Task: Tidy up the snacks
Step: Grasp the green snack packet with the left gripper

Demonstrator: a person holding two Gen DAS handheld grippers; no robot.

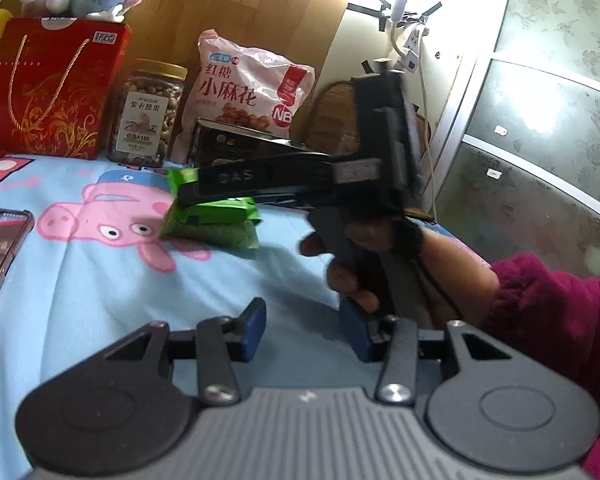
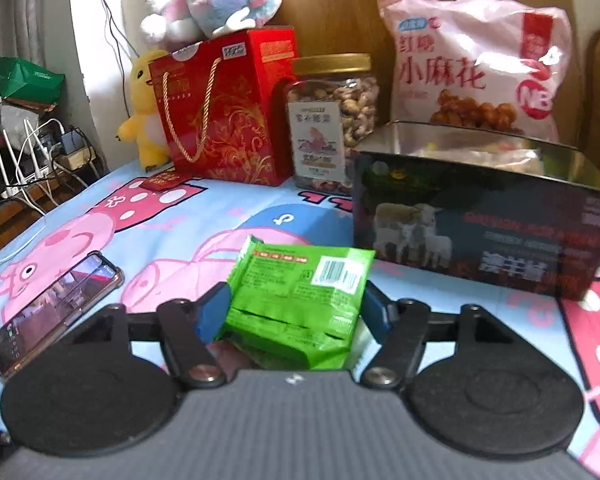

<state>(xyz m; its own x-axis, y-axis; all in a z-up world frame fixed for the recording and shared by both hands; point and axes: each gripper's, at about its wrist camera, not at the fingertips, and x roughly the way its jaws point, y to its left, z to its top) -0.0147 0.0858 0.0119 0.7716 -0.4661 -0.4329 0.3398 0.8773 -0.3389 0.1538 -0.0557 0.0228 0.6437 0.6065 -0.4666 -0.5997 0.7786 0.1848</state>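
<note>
We see a bed (image 2: pixel 100 208) with a blue cartoon-pig sheet, looking along two handheld grippers.

In the right wrist view, from left to right: one phone (image 2: pixel 56 308) lies at the lower left. Behind it, at the upper left, stands one yellow plush (image 2: pixel 146 116). Beside it is one red gift bag (image 2: pixel 224 108) with one pink plush (image 2: pixel 216 0) on top. Next comes one nut jar (image 2: pixel 332 120) with a gold lid. At the right, one open dark box (image 2: pixel 480 232) sits in front of one pink snack bag (image 2: pixel 472 60).

At lower centre, the right gripper (image 2: pixel 296 312) has its blue fingers (image 2: pixel 210 312) spread wide, one on either side of a green packet (image 2: pixel 300 304). The packet fills the gap, tilted up towards the box. We cannot tell whether the pads press on it. A second green packet seems to lie beneath it, so we count two, though the lower one is mostly hidden.

In the left wrist view, the same row runs along the top: gift bag, jar, snack bag. The two green packets (image 1: pixel 212 216) are stacked at centre on the sheet, with the right gripper's black fingers around the upper one. A hand (image 1: pixel 380 256) in a dark red sleeve (image 1: pixel 552 312) holds that gripper at the right.

At the bottom, the left gripper (image 1: pixel 304 328) has a modest gap between its blue fingers (image 1: pixel 254 328). It holds nothing and hangs over the bare sheet.
</note>
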